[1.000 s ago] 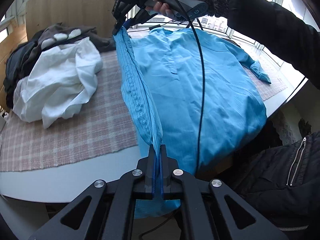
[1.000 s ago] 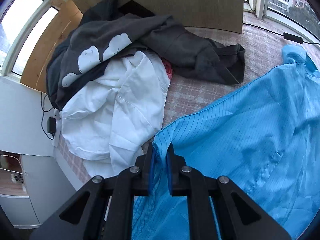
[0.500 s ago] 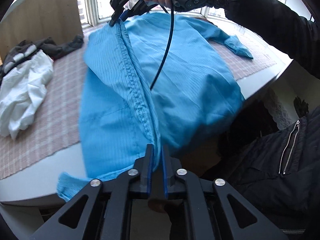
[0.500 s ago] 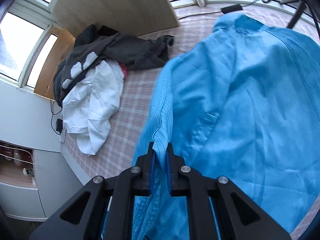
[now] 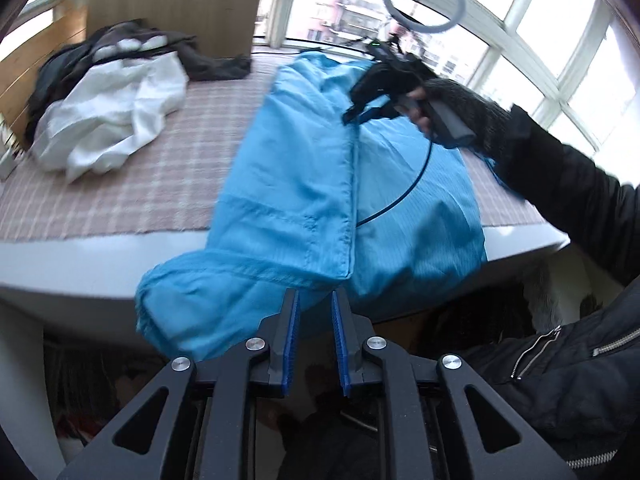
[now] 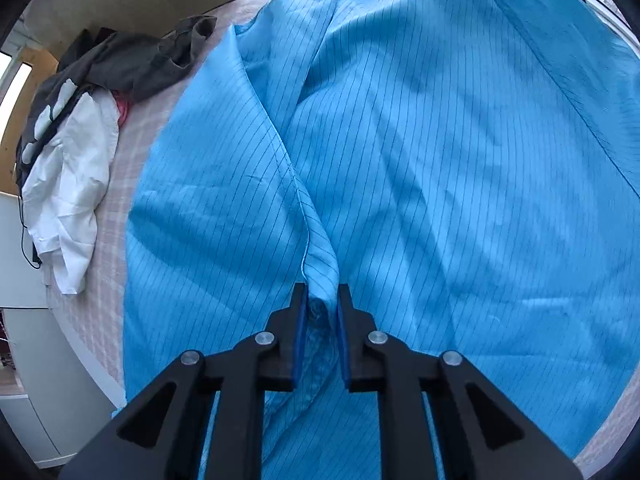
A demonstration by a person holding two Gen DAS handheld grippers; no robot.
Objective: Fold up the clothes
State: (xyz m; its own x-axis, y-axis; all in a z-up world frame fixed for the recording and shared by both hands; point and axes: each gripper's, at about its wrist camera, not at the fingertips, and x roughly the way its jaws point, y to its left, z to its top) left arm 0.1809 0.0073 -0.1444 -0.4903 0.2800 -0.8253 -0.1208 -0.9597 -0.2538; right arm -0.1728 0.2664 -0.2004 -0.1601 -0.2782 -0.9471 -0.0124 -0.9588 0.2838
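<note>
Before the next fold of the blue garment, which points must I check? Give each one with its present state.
1. Left gripper free of cloth: ok, jaws apart, nothing between them.
2. Right gripper free of cloth: not ok, jaws parted but a ridge of the blue garment sits between them.
3. Folded panel lies flat: ok, its edge runs straight.
4. Garment fully on the table: not ok, the lower part hangs over the front edge.
5. White garment is apart from the blue one: ok.
</note>
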